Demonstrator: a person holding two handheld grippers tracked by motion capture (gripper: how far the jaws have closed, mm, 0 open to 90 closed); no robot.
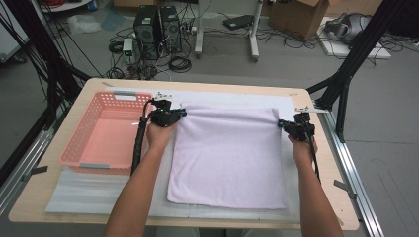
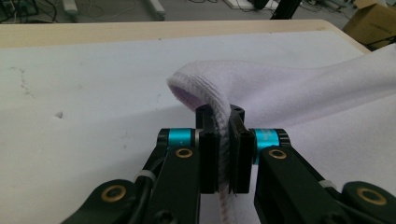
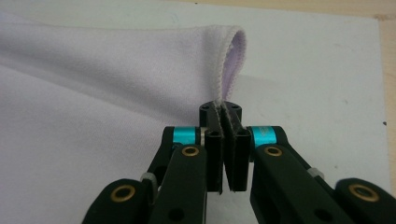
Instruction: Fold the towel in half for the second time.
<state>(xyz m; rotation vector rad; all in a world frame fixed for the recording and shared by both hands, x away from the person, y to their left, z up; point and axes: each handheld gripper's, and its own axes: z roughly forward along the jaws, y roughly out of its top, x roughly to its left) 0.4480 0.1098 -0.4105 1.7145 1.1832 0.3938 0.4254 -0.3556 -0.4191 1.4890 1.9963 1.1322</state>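
Note:
A pale lilac towel (image 1: 227, 153) lies spread flat over the white mat in the middle of the table. My left gripper (image 1: 170, 114) is at the towel's far left corner, and its jaws are shut on the stitched edge of the towel (image 2: 224, 116), which is lifted slightly off the mat. My right gripper (image 1: 295, 126) is at the far right corner, jaws shut on the folded-up hem of the towel (image 3: 224, 70). In both gripper views the cloth runs up between the pads.
A salmon-pink plastic basket (image 1: 106, 133) stands empty to the left of the towel, close beside my left forearm. The white mat (image 1: 232, 98) covers most of the wooden tabletop (image 1: 197, 85). Beyond the table's far edge are cables, computer cases and black frame legs.

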